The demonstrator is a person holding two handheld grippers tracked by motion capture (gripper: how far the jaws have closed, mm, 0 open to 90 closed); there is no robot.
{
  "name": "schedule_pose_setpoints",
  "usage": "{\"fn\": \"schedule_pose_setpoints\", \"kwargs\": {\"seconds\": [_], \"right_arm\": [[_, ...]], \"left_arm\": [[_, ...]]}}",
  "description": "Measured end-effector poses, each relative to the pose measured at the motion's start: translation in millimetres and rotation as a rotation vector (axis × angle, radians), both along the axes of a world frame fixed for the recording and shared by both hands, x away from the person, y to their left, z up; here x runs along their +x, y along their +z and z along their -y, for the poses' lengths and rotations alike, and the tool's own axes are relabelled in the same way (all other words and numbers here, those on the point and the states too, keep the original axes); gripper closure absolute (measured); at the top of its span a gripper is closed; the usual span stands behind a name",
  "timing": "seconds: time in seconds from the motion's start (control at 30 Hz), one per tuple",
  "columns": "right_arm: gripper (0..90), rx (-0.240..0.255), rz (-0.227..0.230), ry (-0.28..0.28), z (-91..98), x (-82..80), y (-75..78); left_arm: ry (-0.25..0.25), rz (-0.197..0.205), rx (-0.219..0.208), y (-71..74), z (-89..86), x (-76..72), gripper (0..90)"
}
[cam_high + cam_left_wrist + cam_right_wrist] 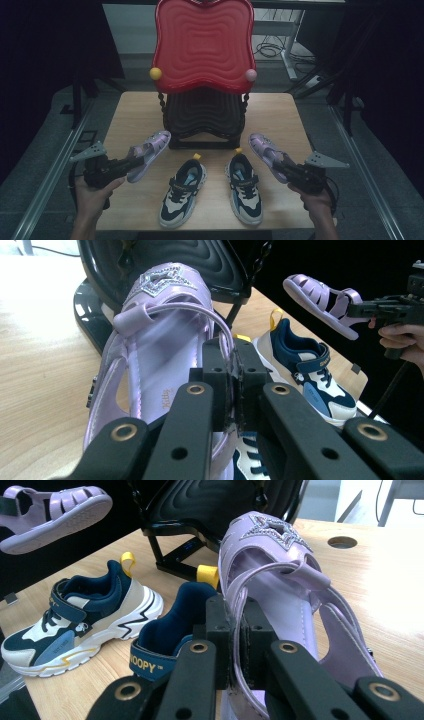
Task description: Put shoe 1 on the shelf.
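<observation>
Two purple sandals with a glittery star are held up over the wooden table (135,107). My left gripper (131,163) is shut on the heel strap of the left sandal (149,152); in the left gripper view the pads pinch that strap (220,335). My right gripper (281,167) is shut on the back strap of the right sandal (264,148), seen close in the right gripper view (280,575). Two navy, white and blue sneakers stand between them, the left sneaker (183,193) and the right sneaker (246,188), toes toward the near edge.
A black two-tier stand (202,117) with a red wavy tray (203,42) on top stands at the table's middle back, with a yellow ball (155,73) and a pink ball (250,75) at its corners. A round hole (342,542) is in the tabletop.
</observation>
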State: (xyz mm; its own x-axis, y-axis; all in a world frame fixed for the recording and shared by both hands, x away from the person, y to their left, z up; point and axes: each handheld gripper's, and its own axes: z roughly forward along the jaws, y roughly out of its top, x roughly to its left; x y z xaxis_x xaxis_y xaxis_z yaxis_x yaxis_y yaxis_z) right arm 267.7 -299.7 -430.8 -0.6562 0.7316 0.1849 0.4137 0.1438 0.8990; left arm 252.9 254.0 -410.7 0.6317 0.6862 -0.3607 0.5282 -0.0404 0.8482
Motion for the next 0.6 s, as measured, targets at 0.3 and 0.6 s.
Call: {"fn": "schedule_pose_setpoints", "kwargs": {"seconds": [0.3,0.6], "right_arm": [[85.1,0.000,0.023,0.037,-17.7,7.4,5.4],[85.1,0.000,0.027,0.072,-36.2,16.7,7.9]], "left_arm": [[-0.004,0.011,0.005,2.7,8.2,8.4,86.6],[-0.024,0.017,0.015,6.1,20.8,15.7,86.7]]}}
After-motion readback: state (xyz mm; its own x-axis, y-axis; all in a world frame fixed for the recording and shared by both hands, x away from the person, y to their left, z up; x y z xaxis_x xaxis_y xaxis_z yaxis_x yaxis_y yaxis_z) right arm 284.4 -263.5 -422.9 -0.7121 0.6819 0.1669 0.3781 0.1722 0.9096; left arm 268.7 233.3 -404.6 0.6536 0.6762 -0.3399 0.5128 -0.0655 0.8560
